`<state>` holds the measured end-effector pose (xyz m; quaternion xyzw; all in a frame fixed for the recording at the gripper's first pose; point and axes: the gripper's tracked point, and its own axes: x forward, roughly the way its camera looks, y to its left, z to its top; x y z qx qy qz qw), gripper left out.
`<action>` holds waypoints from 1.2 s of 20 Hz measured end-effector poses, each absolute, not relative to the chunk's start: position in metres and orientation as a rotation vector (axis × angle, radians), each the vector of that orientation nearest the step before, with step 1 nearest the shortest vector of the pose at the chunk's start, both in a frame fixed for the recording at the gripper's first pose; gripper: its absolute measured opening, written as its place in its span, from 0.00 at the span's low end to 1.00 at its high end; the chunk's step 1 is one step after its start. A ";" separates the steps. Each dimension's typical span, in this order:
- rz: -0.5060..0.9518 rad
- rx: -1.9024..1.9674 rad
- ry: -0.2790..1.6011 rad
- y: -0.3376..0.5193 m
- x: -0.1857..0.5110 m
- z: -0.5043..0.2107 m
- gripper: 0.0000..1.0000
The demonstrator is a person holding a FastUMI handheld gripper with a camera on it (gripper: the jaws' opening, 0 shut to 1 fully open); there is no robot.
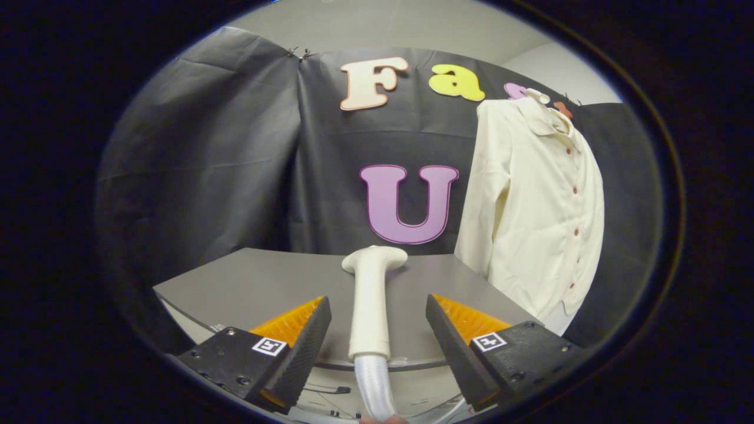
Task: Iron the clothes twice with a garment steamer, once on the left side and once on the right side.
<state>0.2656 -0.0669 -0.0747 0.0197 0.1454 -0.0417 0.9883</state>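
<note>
Looking forward along the gripper point(378, 321), its two fingers are seen spread wide apart, one on each side of the steamer handle point(371, 303), with a clear gap left between each finger and the handle. Nothing is gripped; neither finger is pressed against the handle.

The steamer handle is taken as landmark. It is a pale, upright wand, and its flared head point(377, 259) is at the top, turned slightly toward the right. It is seen standing at the near edge of the grey table point(247, 282), between the fingers. A ribbed translucent hose point(374, 386) is joined to the lower end of the handle and is seen dropping below the table edge.

Beyond the handle and to its right, a cream shirt point(533, 206) is hung against the dark cloth wall point(200, 176). The shirt is shown front-on, with a collar at the top and a row of small reddish buttons point(575, 189) down its placket. Its lower hem is seen past the right far corner of the table, well apart from the handle. Whether the shirt hem touches the table cannot be told.
</note>
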 end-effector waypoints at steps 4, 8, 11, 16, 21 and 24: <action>-0.074 0.032 0.356 -0.057 0.282 -0.091 0.99; -0.078 -0.026 0.408 -0.055 0.291 -0.106 0.98; -0.076 -0.011 0.407 -0.052 0.296 -0.111 0.90; -0.132 -0.010 0.386 -0.068 0.296 -0.111 0.66; -0.115 0.092 0.373 -0.069 0.295 -0.110 0.42; -0.090 0.095 0.324 -0.066 0.295 -0.104 0.40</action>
